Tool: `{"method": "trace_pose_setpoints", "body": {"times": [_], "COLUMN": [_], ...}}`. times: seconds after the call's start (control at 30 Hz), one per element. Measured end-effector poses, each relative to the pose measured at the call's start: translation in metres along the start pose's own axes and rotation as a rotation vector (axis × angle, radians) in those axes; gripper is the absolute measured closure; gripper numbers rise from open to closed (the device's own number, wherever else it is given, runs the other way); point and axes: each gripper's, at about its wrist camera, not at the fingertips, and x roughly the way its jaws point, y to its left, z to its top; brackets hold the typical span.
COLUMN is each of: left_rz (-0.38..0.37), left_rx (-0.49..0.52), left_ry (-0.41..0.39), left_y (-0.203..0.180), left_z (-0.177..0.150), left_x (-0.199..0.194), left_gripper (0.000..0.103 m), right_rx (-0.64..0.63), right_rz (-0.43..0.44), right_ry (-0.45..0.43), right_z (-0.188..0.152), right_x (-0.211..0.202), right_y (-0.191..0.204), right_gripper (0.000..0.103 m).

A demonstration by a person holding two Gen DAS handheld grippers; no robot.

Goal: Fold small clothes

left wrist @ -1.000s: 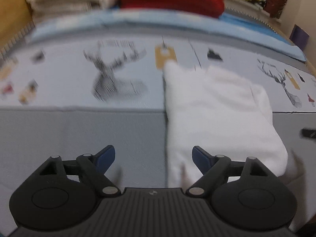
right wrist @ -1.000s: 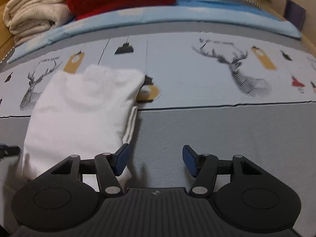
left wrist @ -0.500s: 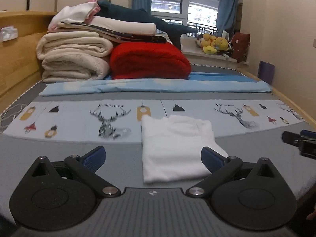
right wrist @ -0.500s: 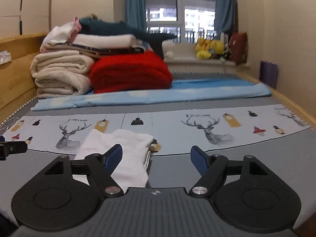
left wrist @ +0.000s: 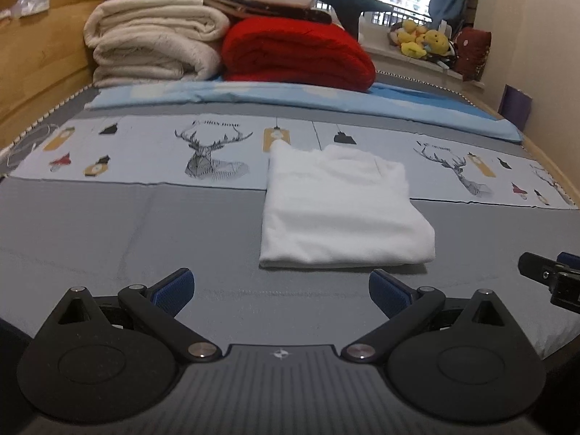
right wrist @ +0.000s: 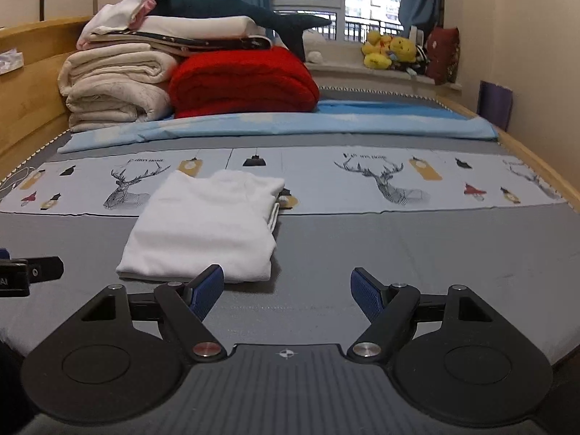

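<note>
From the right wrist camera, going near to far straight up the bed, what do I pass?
Open right gripper → folded white garment → deer-print cloth strip → light blue sheet → red blanket → window.

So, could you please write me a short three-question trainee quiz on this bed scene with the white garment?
1. True or false: the white garment lies folded on the bed, touched by neither gripper.
2. Multiple choice: what does the left gripper hold? A) the garment B) the red blanket C) nothing
3. Fill in: in the right wrist view, the fingers of the right gripper stand ____.

Key: 1 true; 2 C; 3 open.
</note>
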Motion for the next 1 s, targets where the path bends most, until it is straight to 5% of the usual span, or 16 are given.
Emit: {"method": "trace_pose_setpoints", "body": {"times": [1.0], "left_rz": [-0.019], "left_rx": [-0.003], "left_ry": [0.009], "left_y": [0.008], "left_z": [0.000], "left_x": [0.002], "left_gripper": [0.000], "right_rx": [-0.014], "right_rz": [0.043], "right_ry": [-0.001], "right_z": [0.004], "right_x": [0.008], "right_y": [0.019], "right_gripper": [0.024]}}
